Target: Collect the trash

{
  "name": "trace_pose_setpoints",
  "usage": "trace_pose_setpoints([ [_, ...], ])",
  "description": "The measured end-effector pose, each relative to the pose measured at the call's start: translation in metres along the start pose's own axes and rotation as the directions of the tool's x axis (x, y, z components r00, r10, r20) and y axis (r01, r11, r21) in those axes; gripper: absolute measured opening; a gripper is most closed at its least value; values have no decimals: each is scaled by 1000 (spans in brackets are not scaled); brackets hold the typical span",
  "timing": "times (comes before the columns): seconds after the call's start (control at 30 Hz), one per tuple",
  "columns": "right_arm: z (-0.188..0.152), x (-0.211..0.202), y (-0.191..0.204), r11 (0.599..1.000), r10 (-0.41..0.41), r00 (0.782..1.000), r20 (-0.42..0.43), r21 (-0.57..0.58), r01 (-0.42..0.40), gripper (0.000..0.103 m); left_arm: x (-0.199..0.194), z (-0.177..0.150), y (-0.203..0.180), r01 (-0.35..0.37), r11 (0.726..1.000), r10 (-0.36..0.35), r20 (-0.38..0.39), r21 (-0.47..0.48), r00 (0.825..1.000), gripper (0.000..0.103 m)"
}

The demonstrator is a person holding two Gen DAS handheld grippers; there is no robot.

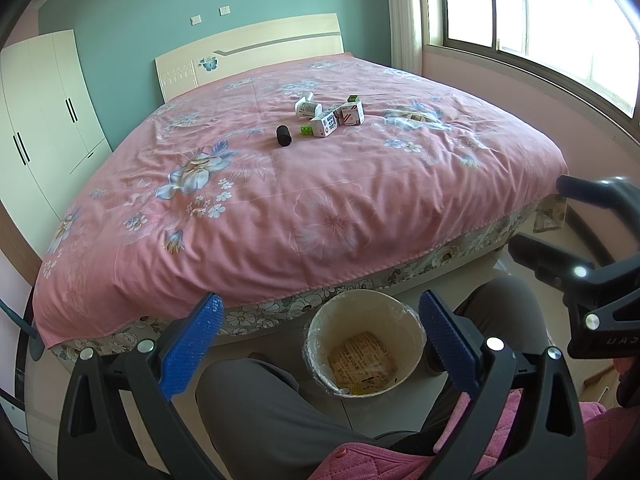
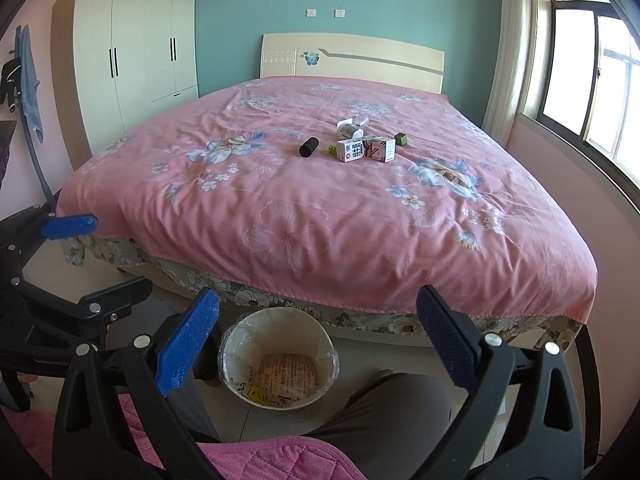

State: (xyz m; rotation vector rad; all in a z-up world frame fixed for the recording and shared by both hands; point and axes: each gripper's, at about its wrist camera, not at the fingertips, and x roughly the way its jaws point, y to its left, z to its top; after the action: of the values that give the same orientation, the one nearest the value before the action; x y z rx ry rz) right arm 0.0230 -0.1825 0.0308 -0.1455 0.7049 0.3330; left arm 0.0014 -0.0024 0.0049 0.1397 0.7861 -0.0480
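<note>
Up on the pink floral bedspread (image 1: pixel 304 200), near the middle of the bed, lies the trash: a black cylinder (image 1: pixel 283 135), a small white carton with dark print (image 1: pixel 326 124), a white box with red stripes (image 1: pixel 353 113), a white bottle (image 1: pixel 307 106) lying on its side, and two green bits, one just beside the carton (image 1: pixel 307 131) and one behind the striped box (image 1: pixel 352 98). Only the right wrist view shows blue cloth on a wall hook (image 2: pixel 30 80); the left wrist view alone takes in the right gripper (image 1: pixel 560 232) from the side. The black cylinder lies flat, long axis running toward the headboard (image 2: pixel 352 60) and slightly rightward in the right view. The bottle's cap end seems to point toward the headboard, though it is small. Down on the floor, a round cream bin lined with clear plastic (image 1: pixel 416 328) sits between the person's grey-trousered knees (image 1: pixel 256 412), printed paper at its bottom. The left gripper (image 1: pixel 320 336) has its blue-padded fingers (image 1: pixel 192 344) spread wide and empty; the right gripper's fingers (image 2: pixel 188 340) likewise stand wide apart, holding nothing.
</note>
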Motion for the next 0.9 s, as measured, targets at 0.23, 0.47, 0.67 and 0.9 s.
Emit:
trace_pose_setpoints([
  [0.23,-3,0,1,1000,-1,1000,3,-1,1,96,0,0,0,0,1000,0,0,-1,1000,100],
  [0.47,0,0,1,1000,-2,1000,4,-2,2,96,0,0,0,0,1000,0,1,2,1000,100],
  [0.67,1,-1,0,1000,-1,1000,5,-3,1,96,0,-1,0,-1,1000,1,2,1,1000,100],
  [0.9,-1,-1,1,1000,-3,1000,8,-4,3,96,-4,1,-2,-1,1000,1,1,1,1000,100],
])
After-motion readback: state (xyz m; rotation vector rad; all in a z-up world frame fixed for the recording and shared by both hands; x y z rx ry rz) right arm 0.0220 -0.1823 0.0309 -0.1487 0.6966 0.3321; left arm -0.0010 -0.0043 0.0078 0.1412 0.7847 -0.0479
